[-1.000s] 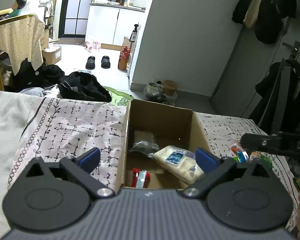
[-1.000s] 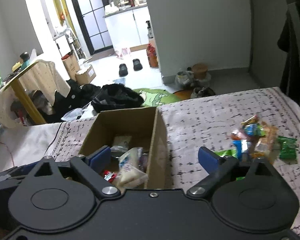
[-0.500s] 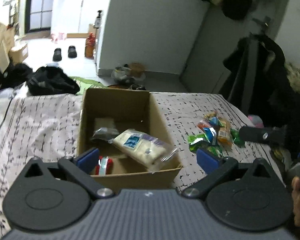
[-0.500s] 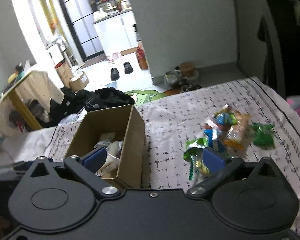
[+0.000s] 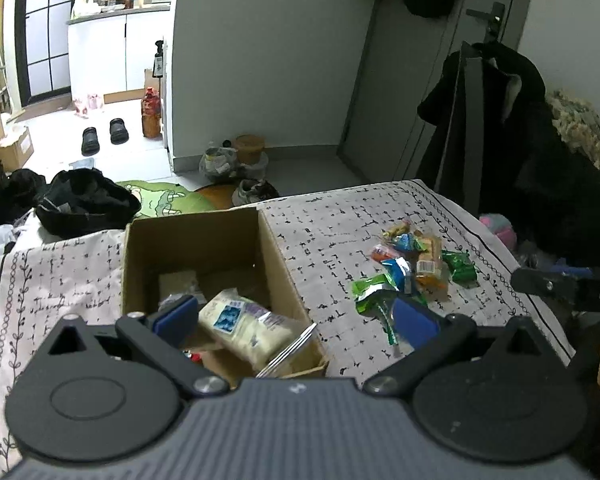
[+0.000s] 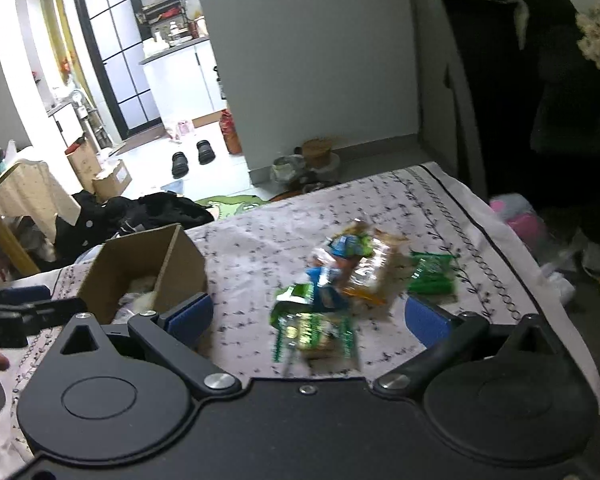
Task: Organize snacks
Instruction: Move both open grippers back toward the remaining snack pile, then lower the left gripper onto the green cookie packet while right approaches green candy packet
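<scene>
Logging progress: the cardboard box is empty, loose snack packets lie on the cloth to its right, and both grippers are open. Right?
Not quite: the cardboard box already holds snacks, including a pale packet, as the left wrist view shows. The loose snack packets do lie right of it; left gripper and right gripper are open.

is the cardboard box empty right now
No, the left wrist view shows the cardboard box already holding a pale snack bag with a blue label and a few other packets.

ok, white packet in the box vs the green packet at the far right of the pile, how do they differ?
The white packet is large, pale and clear-wrapped with a blue label; the green packet is small and shiny green. The white one leans inside the cardboard box; the green one lies flat on the patterned cloth. Neither is held.
</scene>
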A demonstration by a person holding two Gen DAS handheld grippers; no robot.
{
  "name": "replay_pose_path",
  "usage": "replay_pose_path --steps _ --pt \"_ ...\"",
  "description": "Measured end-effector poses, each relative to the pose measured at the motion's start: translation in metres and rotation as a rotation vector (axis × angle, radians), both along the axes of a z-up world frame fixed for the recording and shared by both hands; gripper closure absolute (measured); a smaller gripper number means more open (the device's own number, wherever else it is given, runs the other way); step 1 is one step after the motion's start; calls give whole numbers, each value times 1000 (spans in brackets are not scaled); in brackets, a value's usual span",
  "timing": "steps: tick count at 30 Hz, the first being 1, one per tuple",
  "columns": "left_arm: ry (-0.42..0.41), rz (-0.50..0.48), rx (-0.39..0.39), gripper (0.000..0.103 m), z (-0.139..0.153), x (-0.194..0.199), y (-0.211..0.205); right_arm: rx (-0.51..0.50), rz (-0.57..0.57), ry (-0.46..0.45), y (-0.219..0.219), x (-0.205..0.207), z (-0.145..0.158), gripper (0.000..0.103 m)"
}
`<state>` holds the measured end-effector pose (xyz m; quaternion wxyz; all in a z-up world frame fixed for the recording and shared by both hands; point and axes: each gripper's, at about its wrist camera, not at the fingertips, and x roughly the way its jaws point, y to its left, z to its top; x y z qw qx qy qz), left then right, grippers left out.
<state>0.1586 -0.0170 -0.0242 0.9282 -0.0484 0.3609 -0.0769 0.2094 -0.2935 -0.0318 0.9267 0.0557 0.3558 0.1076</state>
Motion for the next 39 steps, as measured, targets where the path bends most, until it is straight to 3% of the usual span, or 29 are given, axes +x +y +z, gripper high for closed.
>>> replay_pose_path --steps 7,14,18,22,26,29,33,36,39 --pt "59 -58 -84 0 -7 13 -11 0 -37 4 -25 -3 -6 0" --pt "47 -110 -18 2 -7 25 -38 -12 -35 7 -41 -2 -10 0" --pt "55 -173 -34 4 -11 33 -56 -20 -28 29 -47 -2 -16 0" --pt "56 -234 0 17 -20 39 -76 -18 -35 35 -54 -1 -20 0" --pt "100 -256 -49 36 -34 52 -86 1 -55 44 -64 6 -25 1" --pt "111 -258 -50 43 -44 59 -95 9 -78 52 -72 12 -29 5" --pt "121 -252 -59 44 -54 69 -106 4 -106 78 -78 24 -39 15" --pt "153 -234 -102 45 -65 79 -110 5 -111 79 -79 30 -46 16" --pt "186 -235 -95 45 -77 86 -120 11 -101 82 -80 39 -52 16"
